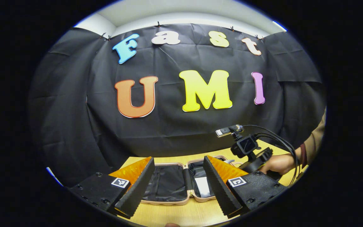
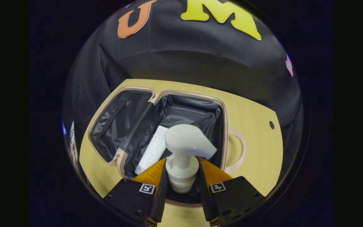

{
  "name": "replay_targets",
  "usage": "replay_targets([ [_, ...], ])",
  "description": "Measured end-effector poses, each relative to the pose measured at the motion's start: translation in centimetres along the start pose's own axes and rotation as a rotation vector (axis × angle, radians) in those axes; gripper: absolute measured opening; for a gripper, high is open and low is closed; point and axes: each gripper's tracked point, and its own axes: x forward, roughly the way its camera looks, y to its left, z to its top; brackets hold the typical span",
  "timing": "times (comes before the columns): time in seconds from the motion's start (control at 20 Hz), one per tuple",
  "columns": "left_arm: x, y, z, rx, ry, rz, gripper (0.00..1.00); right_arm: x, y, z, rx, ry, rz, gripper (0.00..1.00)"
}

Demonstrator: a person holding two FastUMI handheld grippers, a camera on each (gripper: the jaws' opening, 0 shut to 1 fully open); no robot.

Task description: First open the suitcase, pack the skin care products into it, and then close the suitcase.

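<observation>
Pale wooden table (image 2: 257, 126) — open suitcase (image 2: 222, 132) flat on it.

Even overhead light, soft shadows, sharp focus centrally; fisheye bending curves the edges of both views.

Back wall: you face black cloth (image 1: 175, 126), creased, hung in panels that overlap at the sides.
Fixing: small clips (image 1: 158, 24) pin its top edge along a line.
Above the cloth: you see a pale wall strip (image 1: 181, 19) and white ceiling (image 1: 169, 8).
Worktop: light wood-grain worktop (image 2: 254, 126) runs up to the cloth; a small dark hole (image 2: 272, 125) sits in it near your far right edge.
Light: even, soft, from overhead.
</observation>
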Motion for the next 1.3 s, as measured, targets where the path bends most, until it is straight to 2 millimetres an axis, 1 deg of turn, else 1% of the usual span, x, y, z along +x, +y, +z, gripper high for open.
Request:
replay_targets([
  [0.05, -0.5, 0.3, 0.1, -0.018, -0.003, 0.005, 0.94, 1.1, -0.1, 0.4, 0.036, 0.018, -0.011, 0.46],
  [0.1, -0.9, 0.6, 0.2, -0.031, -0.009, 0.010, 0.98, 2.1, -0.1, 0.7, 0.080, 0.037, -0.018, 0.46],
  [0.15, -1.2, 1.0, 0.1, -0.037, -0.006, 0.018, 0.97, 3.1, -0.2, 0.5, 0.125, 0.068, -0.019, 0.46],
  [0.25, -1.6, 1.8, -1.0, -0.043, 0.020, 0.032, 0.98, 5.2, -0.8, -0.6, 0.242, 0.149, -0.043, 0.46],
  [0.3, -1.8, 2.5, -1.2, -0.047, 0.031, 0.044, 0.98, 6.0, -1.1, -1.0, 0.267, 0.171, -0.063, 0.44],
  [0.35, -1.8, 3.1, -1.4, -0.055, 0.036, 0.058, 0.98, 6.3, -1.3, -1.5, 0.268, 0.182, -0.074, 0.46],
  [0.45, -1.9, 4.1, -1.4, -0.059, 0.038, 0.080, 0.98, 6.9, -1.6, -2.1, 0.262, 0.199, -0.092, 0.46],
  [0.55, -1.7, 5.0, -1.3, -0.048, 0.036, 0.093, 0.98, 7.2, -1.6, -2.4, 0.258, 0.202, -0.096, 0.48],
  [0.65, -1.3, 5.7, -1.6, -0.058, 0.047, 0.092, 0.98, 7.2, -1.5, -2.5, 0.263, 0.201, -0.091, 0.48],
  [0.7, -1.1, 6.1, -1.8, -0.066, 0.049, 0.089, 0.98, 7.1, -1.4, -2.5, 0.265, 0.196, -0.079, 0.51],
  [0.85, 0.1, 7.5, -2.4, -0.080, 0.067, 0.079, 0.98, 5.5, -1.3, -1.9, 0.242, 0.155, -0.056, 0.73],
  [0.95, 0.7, 8.4, -2.8, -0.102, 0.080, 0.084, 0.98, 3.7, -1.2, -1.2, 0.218, 0.086, -0.037, 0.77],
  [1.0, 1.3, 8.9, -3.3, -0.123, 0.085, 0.082, 0.98, 2.3, -1.4, -0.7, 0.201, 0.038, -0.045, 0.78],
  [1.05, 1.9, 9.4, -3.9, -0.147, 0.095, 0.087, 0.98, 0.5, -1.9, -0.2, 0.174, -0.021, -0.057, 0.81],
  [1.1, 2.4, 10.5, -4.4, -0.166, 0.096, 0.108, 0.98, -1.6, -2.1, 0.2, 0.150, -0.079, -0.056, 0.81],
  [1.15, 2.9, 11.8, -4.6, -0.199, 0.094, 0.118, 0.98, -3.9, -2.2, 0.2, 0.129, -0.133, -0.055, 0.81],
  [1.2, 3.5, 12.7, -5.3, -0.242, 0.099, 0.122, 0.98, -6.4, -2.1, 0.1, 0.112, -0.183, -0.040, 0.77],
  [1.25, 4.1, 13.9, -6.0, -0.290, 0.106, 0.137, 0.98, -9.0, -2.4, 0.0, 0.092, -0.232, -0.041, 0.81],
  [1.3, 4.9, 15.0, -6.9, -0.345, 0.116, 0.145, 0.98, -11.7, -3.1, -0.4, 0.077, -0.279, -0.045, 0.81],
])
